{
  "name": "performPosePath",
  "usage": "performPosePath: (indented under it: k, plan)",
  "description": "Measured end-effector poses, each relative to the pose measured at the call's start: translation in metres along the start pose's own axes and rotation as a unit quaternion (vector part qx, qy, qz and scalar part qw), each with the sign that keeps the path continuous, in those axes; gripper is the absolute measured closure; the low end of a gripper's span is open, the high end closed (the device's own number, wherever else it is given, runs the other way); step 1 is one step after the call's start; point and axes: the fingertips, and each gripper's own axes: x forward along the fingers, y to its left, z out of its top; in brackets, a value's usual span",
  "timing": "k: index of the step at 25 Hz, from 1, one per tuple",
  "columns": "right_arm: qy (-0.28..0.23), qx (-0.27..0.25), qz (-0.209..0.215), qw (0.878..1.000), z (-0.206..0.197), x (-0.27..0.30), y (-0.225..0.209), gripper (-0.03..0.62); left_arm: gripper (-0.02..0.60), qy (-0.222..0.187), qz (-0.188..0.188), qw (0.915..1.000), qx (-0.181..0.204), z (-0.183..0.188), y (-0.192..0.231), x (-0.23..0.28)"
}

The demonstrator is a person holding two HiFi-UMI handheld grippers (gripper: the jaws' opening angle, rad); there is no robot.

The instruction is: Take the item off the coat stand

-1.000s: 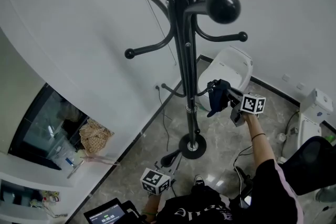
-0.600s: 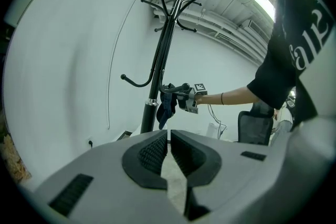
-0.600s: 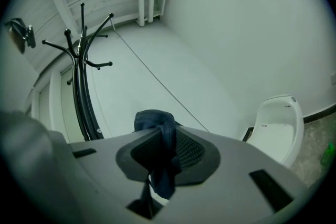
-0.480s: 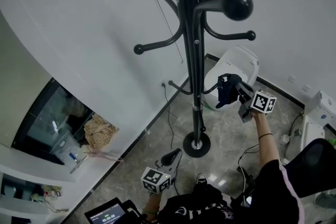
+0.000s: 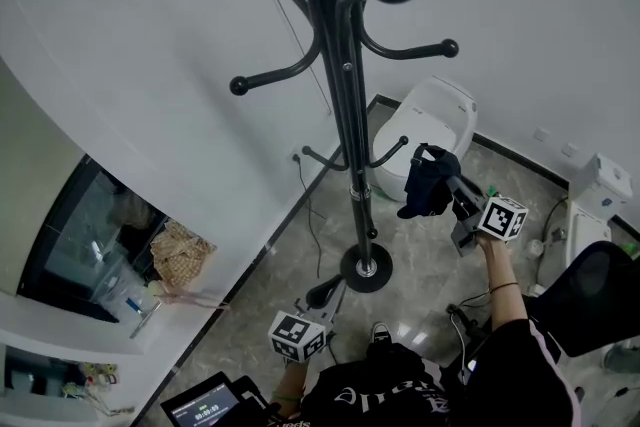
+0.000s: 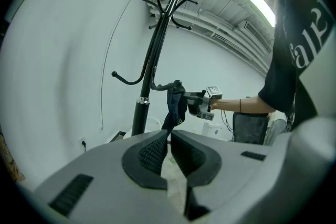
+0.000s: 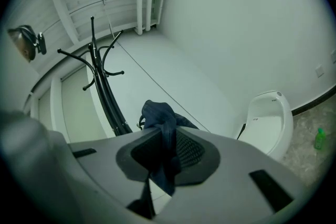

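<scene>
Clamping cloth (image 7: 157, 113), right claw (image 7: 167, 138), right gripper view

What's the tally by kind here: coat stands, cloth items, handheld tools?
black metal coat stand: 1
dark blue cloth item: 1
handheld two-jaw tools: 2, the left tool, jaws together on nothing, and the right tool, clamped on the cloth
Total: 4

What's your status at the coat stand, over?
Right gripper shut on dark cloth, close beside a lower hook of the coat stand. Left gripper shut, empty, held low. Nothing seen blocking.
</scene>
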Motion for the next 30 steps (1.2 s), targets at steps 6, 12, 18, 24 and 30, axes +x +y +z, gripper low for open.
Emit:
performPosePath:
  k: [6, 12, 18, 24, 30]
  plan:
    - [0.006, -0.011, -0.027, 1.000, -0.003, -0.015, 0.024, 0.528, 0.575, 0.003, -0.005, 1.0000, -0.005, 0.018, -0.001, 0.006]
    - [-0.002, -0.030, -0.038, 0.999, -0.059, -0.064, 0.090, 0.528, 0.575, -0.006, -0.001, 1.0000, 0.007, -0.009, -0.018, -0.047]
    - [0.004, -0.024, -0.053, 0.998, -0.117, -0.101, 0.138, 0.528, 0.575, -0.014, 0.006, 0.9999, 0.006, -0.023, -0.031, -0.093]
    - [0.000, 0.011, -0.053, 0.999, -0.169, -0.151, 0.190, 0.528, 0.575, -0.017, 0.008, 0.9998, 0.006, -0.047, -0.056, -0.145]
    - [0.011, 0.011, -0.063, 0.998, -0.214, -0.201, 0.237, 0.528, 0.575, -0.015, -0.007, 0.9999, 0.001, -0.075, -0.089, -0.192]
